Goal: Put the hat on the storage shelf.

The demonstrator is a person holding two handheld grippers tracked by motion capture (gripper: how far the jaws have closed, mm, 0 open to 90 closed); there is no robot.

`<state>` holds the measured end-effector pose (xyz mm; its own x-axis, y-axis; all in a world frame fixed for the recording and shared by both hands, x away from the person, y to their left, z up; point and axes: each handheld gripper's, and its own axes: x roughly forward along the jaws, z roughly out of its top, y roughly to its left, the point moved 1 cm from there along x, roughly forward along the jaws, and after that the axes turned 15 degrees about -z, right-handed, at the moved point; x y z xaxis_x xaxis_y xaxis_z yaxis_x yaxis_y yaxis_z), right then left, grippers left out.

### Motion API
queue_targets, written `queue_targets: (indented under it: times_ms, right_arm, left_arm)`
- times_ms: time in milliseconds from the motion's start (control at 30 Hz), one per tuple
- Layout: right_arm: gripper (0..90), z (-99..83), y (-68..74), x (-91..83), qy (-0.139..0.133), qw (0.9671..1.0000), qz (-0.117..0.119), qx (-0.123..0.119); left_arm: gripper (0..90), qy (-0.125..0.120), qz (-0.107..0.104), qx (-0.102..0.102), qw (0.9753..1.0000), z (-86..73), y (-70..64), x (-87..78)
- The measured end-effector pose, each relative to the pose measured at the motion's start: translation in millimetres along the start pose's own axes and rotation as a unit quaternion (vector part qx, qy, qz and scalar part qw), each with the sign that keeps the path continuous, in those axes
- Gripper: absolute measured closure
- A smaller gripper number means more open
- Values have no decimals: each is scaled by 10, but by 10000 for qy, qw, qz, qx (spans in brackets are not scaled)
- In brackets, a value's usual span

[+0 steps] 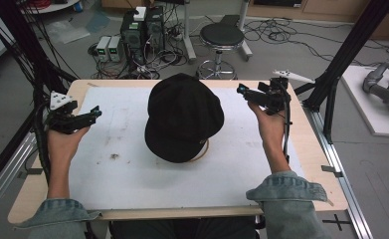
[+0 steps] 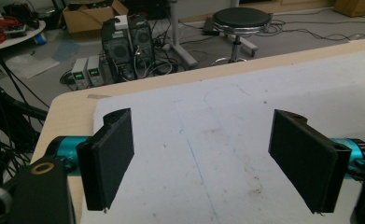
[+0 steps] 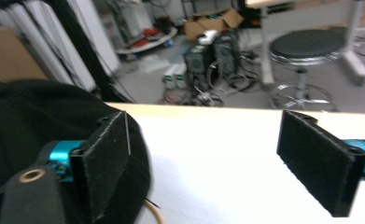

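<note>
Hat (image 1: pixel 183 117) is sitting mid-counter (image 1: pixel 301 149) on the white mat (image 1: pixel 132 174); we're holding the left gripper (image 1: pixel 96 112) and right gripper (image 1: pixel 242 90) either side, fingers (image 2: pixel 110 156) gaping wide, empty.

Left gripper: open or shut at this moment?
Open. The left gripper shows its two black jaws standing wide apart in its own view, with bare white mat between them and nothing held.

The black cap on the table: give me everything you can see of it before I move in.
The black cap is soft, matte fabric, crown up, resting mid-table on the white mat. Its brim seems to point toward the person, though I can't be sure. A thin tan ring peeks out under its near right edge. Neither gripper touches it.
</note>
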<state>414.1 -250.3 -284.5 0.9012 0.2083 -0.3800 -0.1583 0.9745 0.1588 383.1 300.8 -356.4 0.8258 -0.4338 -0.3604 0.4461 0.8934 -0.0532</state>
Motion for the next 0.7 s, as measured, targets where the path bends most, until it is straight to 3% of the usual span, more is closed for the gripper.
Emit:
queue_targets:
  times_ms: [167,567,700]
  right_arm:
    - [130,-112,-133,-66,-73,9995,-301,-115]
    - [127,-504,-499,-99,212,9963,-828,-30]
    - [123,-596,-629,-114,264,9955,-901,95]
  left_arm:
    - [224,-3,-5,5,10000,2,-1,-3]
    - [224,7,11,-22,10000,-3,6,17]
    - [224,29,-1,-22,10000,-5,6,27]
